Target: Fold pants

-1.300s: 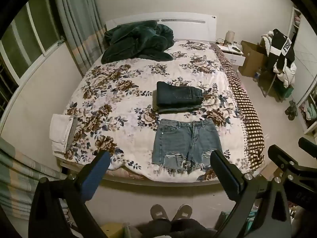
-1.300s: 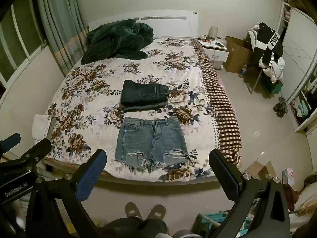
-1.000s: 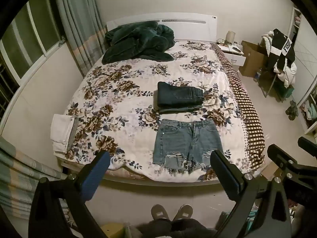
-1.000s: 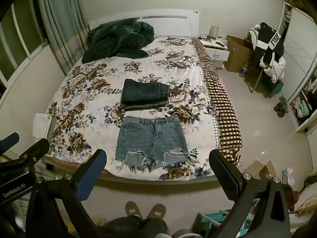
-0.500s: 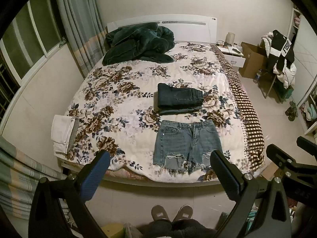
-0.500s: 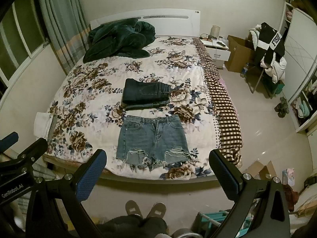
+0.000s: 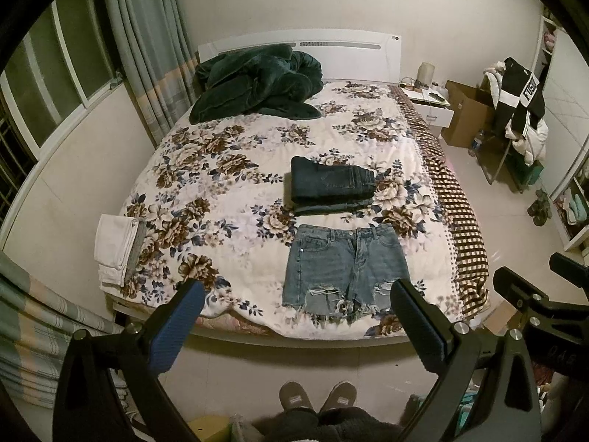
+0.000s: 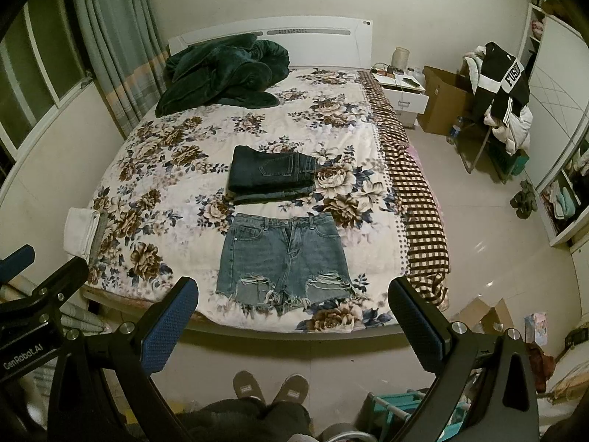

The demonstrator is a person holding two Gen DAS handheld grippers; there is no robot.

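Across the lower edge of both views your grippers hang wide apart above the floor at the foot of the bed, grasping nothing. Since a second or so ago the whole scene has slid only slightly downward in each frame; no garment has shifted and neither tool has closed on cloth, so you appear to be settling your stance rather than starting a fold.

Reading left to right in the left wrist view: a folded white cloth (image 7: 116,250) lies at the left edge of the bed (image 7: 191,169); the left gripper (image 7: 294,316) frames the lower centre, its fingers (image 7: 176,326) released; the denim shorts (image 7: 344,269) lie flat, waistband toward the headboard, frayed hems toward you, near the foot edge; just beyond them rests a pair of dark jeans (image 7: 331,184), already folded. A dark green blanket (image 7: 257,84) is heaped at upper centre.

The right wrist view gives the same layout: white cloth (image 8: 79,234), bed (image 8: 154,169), right gripper (image 8: 292,313) with fingers (image 8: 171,326) released, shorts (image 8: 283,258) centred between them, jeans (image 8: 272,173) behind, blanket (image 8: 221,73) at upper left.

Judged from this, the shorts are the piece awaiting folding and the fold has not begun. Your next move calls for bringing both tools down to the shorts, likely one side seam, to lay one half over the other.
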